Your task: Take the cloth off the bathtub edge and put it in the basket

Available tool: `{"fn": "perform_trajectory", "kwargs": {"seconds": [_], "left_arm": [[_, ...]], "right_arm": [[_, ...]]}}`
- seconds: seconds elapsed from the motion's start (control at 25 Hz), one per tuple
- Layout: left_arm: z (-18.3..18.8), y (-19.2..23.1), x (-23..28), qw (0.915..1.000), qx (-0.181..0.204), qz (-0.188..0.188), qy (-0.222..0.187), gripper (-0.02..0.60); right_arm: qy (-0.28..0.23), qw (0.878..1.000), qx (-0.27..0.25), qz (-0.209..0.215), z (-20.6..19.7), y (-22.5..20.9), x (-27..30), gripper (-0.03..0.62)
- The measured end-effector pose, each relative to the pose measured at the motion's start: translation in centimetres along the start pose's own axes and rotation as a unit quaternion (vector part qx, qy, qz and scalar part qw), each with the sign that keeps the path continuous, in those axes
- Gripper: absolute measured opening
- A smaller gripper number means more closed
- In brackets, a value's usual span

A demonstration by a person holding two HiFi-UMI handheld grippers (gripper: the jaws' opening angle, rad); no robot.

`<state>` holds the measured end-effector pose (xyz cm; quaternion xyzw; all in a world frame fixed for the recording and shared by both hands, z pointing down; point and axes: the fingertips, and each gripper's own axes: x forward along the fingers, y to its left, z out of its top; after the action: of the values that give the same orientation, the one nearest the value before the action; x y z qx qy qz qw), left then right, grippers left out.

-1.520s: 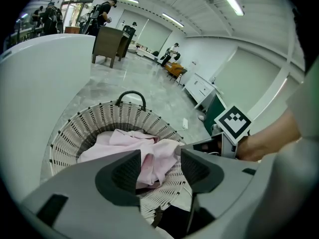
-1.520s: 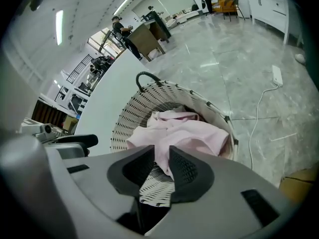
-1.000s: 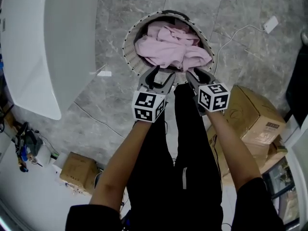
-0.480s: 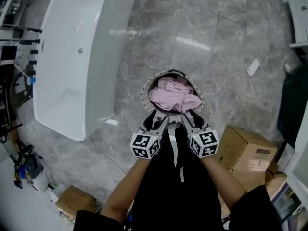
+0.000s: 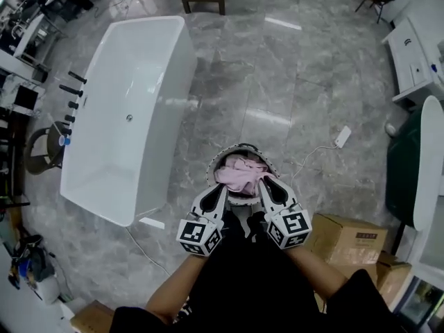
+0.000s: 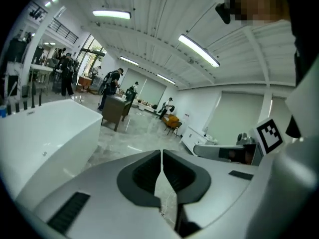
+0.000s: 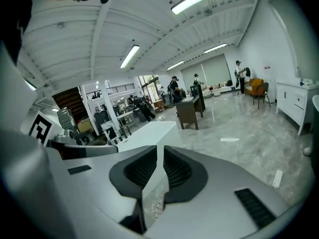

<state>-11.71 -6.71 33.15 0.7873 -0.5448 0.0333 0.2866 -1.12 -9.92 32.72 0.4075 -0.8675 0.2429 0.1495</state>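
Grey marble floor [image 5: 277, 82] carries one white bathtub [image 5: 132, 116] and one basket [image 5: 214, 168], with the single pink cloth [image 5: 239, 174] inside. Left gripper view: the left hand-held gripper [image 5: 220, 188] is closing, jaws nearly pressed together, empty. Right gripper view: the right hand-held gripper [image 5: 266, 184] is closing with a slim gap, empty.

Grey marble floor [image 5: 277, 82]; cardboard boxes [image 5: 347, 238] at right; white cabinet [image 5: 416, 54]; strip lights [image 6: 198, 50] on white ceiling.
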Motion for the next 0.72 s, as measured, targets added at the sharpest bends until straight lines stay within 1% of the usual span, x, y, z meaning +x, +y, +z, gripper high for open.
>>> {"fn": "perform_trajectory", "kwargs": {"seconds": [0.08, 0.16, 0.28, 0.44, 0.56, 0.64, 0.72], "left_arm": [[1.9, -1.0, -1.5, 0.9997, 0.017, 0.004, -0.019, 0.018], [3.5, -1.5, -2.5, 0.9992, 0.018, 0.010, -0.035, 0.017], [5.9, -2.1, -3.6, 0.9988, 0.017, 0.015, -0.045, 0.017], [9.0, -3.6, -4.8, 0.9966, 0.047, 0.005, -0.067, 0.017], [10.6, -4.4, -5.2, 0.9943, 0.069, -0.005, -0.082, 0.017], [11.2, -4.8, -5.3, 0.9935, 0.072, -0.012, -0.087, 0.017], [11.5, -5.1, -5.3, 0.9936, 0.067, -0.021, -0.088, 0.017]], "right_arm": [[-0.024, 1.000, -0.013, -0.002, 2.4, 1.4, -1.5, 0.048], [-0.043, 0.999, -0.022, 0.001, 4.3, 2.5, -2.8, 0.040], [-0.061, 0.997, -0.039, 0.006, 6.1, 4.0, -4.3, 0.037], [-0.077, 0.994, -0.082, 0.002, 7.7, 5.7, -6.3, 0.031], [-0.096, 0.991, -0.093, -0.008, 8.7, 6.2, -7.1, 0.031], [-0.107, 0.990, -0.095, -0.018, 9.3, 6.3, -7.4, 0.031], [-0.115, 0.988, -0.102, -0.026, 9.9, 6.6, -7.6, 0.031]]}}
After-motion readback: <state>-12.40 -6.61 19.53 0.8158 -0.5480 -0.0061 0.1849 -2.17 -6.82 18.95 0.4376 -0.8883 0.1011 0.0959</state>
